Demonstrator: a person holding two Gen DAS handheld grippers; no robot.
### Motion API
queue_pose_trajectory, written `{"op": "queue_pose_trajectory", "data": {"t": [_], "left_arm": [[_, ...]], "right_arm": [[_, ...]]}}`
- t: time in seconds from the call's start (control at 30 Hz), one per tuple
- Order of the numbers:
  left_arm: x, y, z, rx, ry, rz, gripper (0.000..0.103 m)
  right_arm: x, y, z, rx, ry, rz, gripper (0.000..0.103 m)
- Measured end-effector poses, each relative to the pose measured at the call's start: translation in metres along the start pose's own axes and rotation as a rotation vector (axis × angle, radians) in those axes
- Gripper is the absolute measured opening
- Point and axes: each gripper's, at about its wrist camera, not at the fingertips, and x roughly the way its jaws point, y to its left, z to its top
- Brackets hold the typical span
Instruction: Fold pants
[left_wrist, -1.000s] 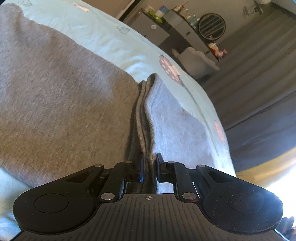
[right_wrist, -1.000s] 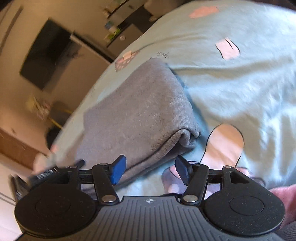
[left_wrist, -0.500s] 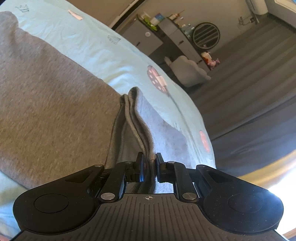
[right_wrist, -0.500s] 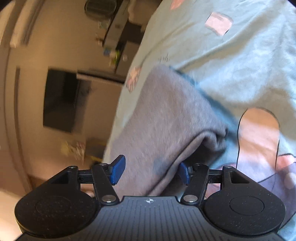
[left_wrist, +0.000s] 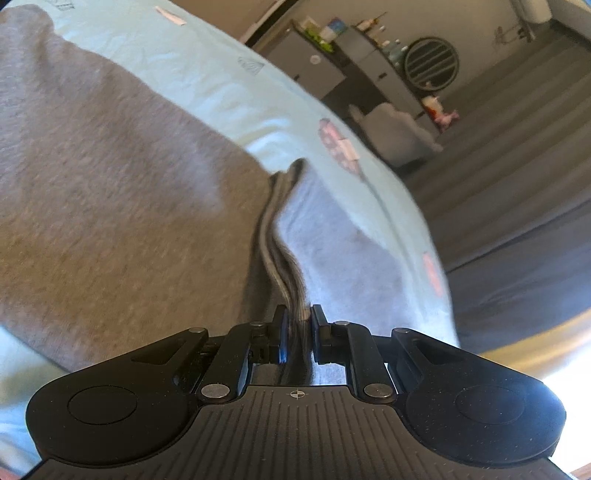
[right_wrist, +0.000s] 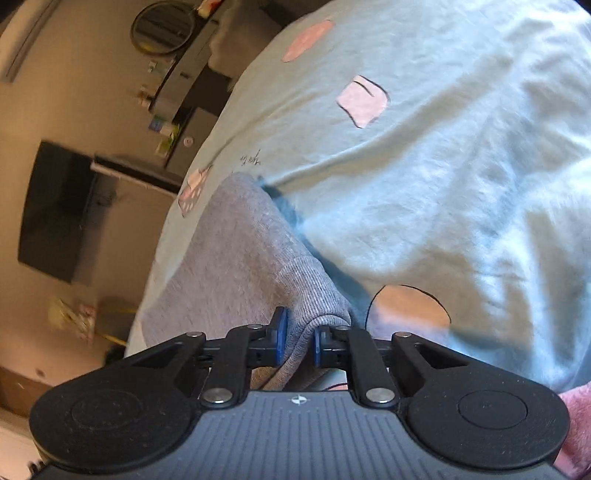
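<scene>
Now, label by label, we note what we see.

Pants: grey pants (left_wrist: 122, 206) lie folded in layers on the sheet (left_wrist: 207, 77) of a bed, near its corner.

Left gripper: our left gripper (left_wrist: 297, 334) is pinched on a stack of folded pant edges; the layers rise as a ridge straight out from between the pads.

Right gripper: our right gripper (right_wrist: 297, 341) has just been closing and now pinches the ribbed hem end of the pants (right_wrist: 240, 258), with cloth squeezed between the blue pads.

Containers: we see none holding anything; small bottles and boxes stand on a dark cabinet (left_wrist: 332, 70) far off, too small for us to name.

Edges: in the left view the bed edge curves just right of the pants, and dark floor (left_wrist: 517, 166) lies beyond it. In the right view the bed edge runs along the left side of the pants, with a wall and a black TV (right_wrist: 55, 210) past it.

Open room: in the right view a wide stretch of wrinkled sheet (right_wrist: 424, 166) with pink prints lies right of and beyond the pants. In the left view bare sheet lies beyond the pants.

Long axis: in the right view the pants run away from our gripper as a long band, up and slightly left, the hem end nearest us. In the left view the fold ridge runs from the pads up toward the bed edge.

Other: a bit of pink cloth (right_wrist: 576, 413) shows at the lower right of the right view.
</scene>
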Motion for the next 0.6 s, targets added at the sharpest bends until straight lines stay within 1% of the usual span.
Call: {"op": "queue_pose_trajectory", "data": {"t": [0.03, 0.1, 0.2, 0.23, 0.27, 0.3, 0.33, 0.37, 0.4, 0.43, 0.47, 0.5, 0.53, 0.6], "left_arm": [[0.001, 0.002, -0.001, 0.002, 0.003, 0.01, 0.015], [-0.003, 0.005, -0.002, 0.0, -0.005, 0.006, 0.014], [-0.014, 0.006, -0.001, 0.037, -0.045, -0.003, 0.013], [-0.017, 0.007, -0.001, 0.055, -0.072, 0.005, 0.002], [-0.018, 0.01, 0.001, 0.064, -0.101, 0.043, 0.003], [-0.015, 0.015, 0.003, 0.057, -0.108, 0.093, 0.002], [-0.012, 0.021, 0.006, 0.044, -0.097, 0.117, 0.002], [-0.01, 0.026, 0.007, 0.033, -0.09, 0.121, 0.003], [-0.011, 0.027, 0.007, 0.031, -0.093, 0.128, 0.007], [-0.015, 0.027, 0.007, 0.038, -0.103, 0.129, 0.015], [-0.019, 0.027, 0.007, 0.04, -0.114, 0.125, 0.026], [-0.024, 0.027, 0.007, 0.033, -0.127, 0.12, 0.048], [-0.031, 0.028, 0.009, 0.016, -0.149, 0.121, 0.059], [-0.048, 0.036, 0.015, -0.019, -0.194, 0.12, 0.061]], "right_arm": [[0.0, 0.004, 0.0, -0.022, 0.001, -0.009, 0.012], [-0.003, 0.011, -0.001, -0.064, -0.003, -0.009, 0.011], [-0.013, 0.01, -0.001, -0.096, -0.019, 0.044, 0.01], [-0.013, 0.009, -0.001, -0.11, -0.018, 0.039, 0.01], [-0.011, 0.01, -0.002, -0.142, -0.016, -0.005, 0.01], [-0.009, 0.01, -0.005, -0.182, -0.005, -0.037, 0.01], [-0.005, 0.013, -0.006, -0.213, 0.003, -0.062, 0.01], [-0.003, 0.016, -0.007, -0.23, 0.015, -0.076, 0.013], [-0.003, 0.02, -0.008, -0.25, 0.031, -0.081, 0.014], [-0.003, 0.026, -0.009, -0.283, 0.053, -0.087, 0.02], [-0.004, 0.03, -0.01, -0.314, 0.068, -0.091, 0.022], [-0.008, 0.032, -0.014, -0.358, 0.075, -0.092, 0.022], [-0.012, 0.037, -0.018, -0.403, 0.076, -0.09, 0.023], [-0.019, 0.044, -0.021, -0.465, 0.078, -0.081, 0.024]]}}
